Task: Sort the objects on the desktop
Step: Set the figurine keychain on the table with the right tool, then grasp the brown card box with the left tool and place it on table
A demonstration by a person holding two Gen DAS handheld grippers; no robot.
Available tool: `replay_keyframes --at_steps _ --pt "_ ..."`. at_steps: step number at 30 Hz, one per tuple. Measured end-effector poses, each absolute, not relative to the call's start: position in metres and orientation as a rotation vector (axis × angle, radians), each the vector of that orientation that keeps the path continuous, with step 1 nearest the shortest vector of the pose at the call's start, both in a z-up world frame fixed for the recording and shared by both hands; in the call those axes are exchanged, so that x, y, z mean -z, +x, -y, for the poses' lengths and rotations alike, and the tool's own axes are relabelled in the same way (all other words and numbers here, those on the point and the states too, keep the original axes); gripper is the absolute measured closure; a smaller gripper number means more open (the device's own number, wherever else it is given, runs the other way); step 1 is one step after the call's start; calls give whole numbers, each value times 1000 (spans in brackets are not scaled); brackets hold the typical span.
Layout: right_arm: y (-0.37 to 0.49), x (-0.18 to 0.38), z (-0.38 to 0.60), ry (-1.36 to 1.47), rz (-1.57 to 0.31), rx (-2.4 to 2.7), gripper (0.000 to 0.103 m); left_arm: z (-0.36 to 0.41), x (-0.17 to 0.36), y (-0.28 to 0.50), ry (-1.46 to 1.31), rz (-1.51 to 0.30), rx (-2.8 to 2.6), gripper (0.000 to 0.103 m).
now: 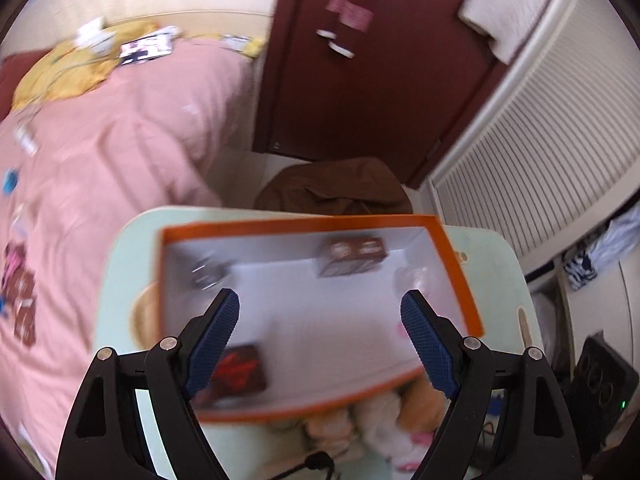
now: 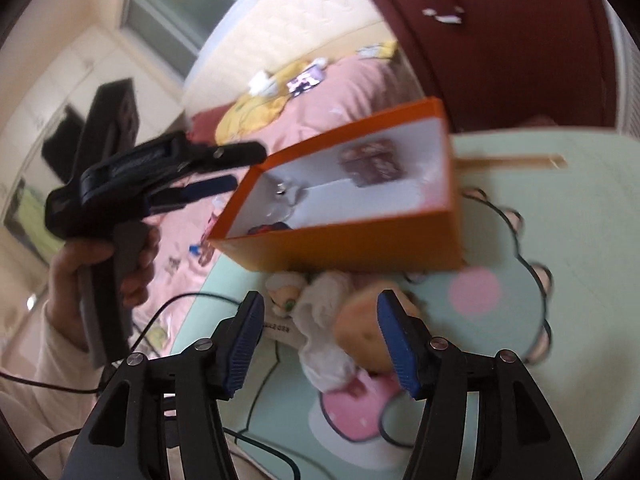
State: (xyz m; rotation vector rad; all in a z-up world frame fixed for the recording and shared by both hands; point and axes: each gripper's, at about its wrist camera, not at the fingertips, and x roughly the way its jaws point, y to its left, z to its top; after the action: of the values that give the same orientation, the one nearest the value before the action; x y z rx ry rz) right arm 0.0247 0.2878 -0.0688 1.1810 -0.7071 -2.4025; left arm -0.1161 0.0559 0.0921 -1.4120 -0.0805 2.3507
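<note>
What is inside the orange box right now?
The orange box holds a brown carton, a dark red-printed packet and a small metallic item; blur and the near wall hide anything else.

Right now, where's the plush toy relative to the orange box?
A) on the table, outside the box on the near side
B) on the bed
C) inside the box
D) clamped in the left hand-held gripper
A: the plush toy lies on the table in front of the orange box, between the right hand-held gripper fingers, not inside.
</note>
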Motion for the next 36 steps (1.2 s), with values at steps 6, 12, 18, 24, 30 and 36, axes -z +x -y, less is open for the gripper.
replay_keyframes --at_steps 6,12,18,24,30,36 --pt "30 78 -308 1173 825 2400 44 -116 -70 -146 -1504 -71 -2328 20" --pt "29 79 -316 1150 861 2390 44 -132 -43 -166 -1607 -80 -2343 20" --pt "26 86 -319 1161 903 2363 43 -123 -36 -162 -1573 1 -2312 43" --pt "26 86 -320 1172 891 2360 43 -101 -70 -142 -1441 124 -2331 43" --pt "26 82 -311 1192 838 2359 42 -69 -114 -109 -1330 167 -2347 43" --pt "20 81 -297 1228 777 2356 41 -27 -120 -75 -1316 210 -2391 43"
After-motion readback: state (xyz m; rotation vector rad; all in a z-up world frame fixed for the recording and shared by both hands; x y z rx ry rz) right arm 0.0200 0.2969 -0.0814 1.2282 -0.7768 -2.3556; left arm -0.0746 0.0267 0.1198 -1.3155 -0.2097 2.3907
